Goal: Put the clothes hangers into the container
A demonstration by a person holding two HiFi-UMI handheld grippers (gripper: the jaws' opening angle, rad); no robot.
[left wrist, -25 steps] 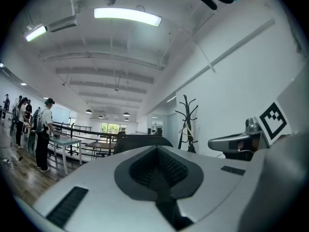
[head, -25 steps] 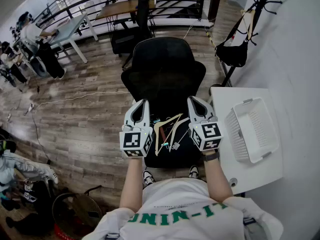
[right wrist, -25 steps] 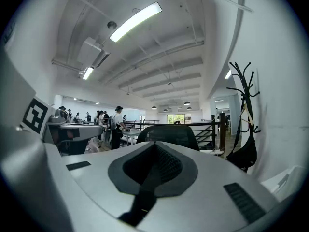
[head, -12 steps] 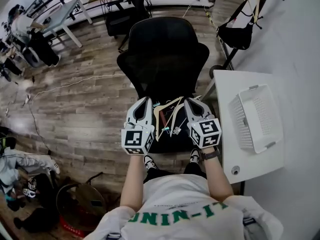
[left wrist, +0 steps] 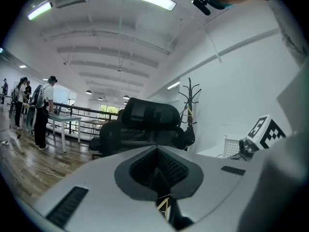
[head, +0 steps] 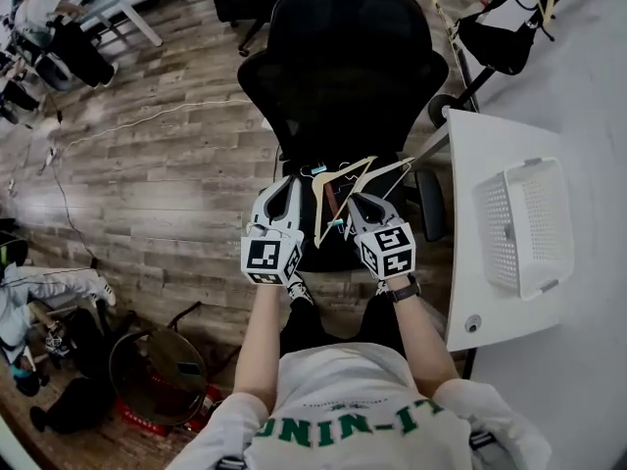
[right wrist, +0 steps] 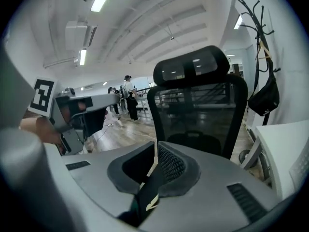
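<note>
Lost the lower ends of the clothes hangers (head: 339, 173) behind the right hand-held gripper (head: 352, 200); saw the coat stand (head: 477, 79) cropped at top.

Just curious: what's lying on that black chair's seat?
Clothes hangers, at least one of light wood, lie tangled on the seat. The left gripper and right gripper cover part of the heap, so their number stays unclear.

Wooden and white hangers (head: 345, 169) heaped, tangled, on chair seat (head: 328, 255). White perforated container (head: 498, 248) upright near table's (head: 470, 164) right edge.
</note>
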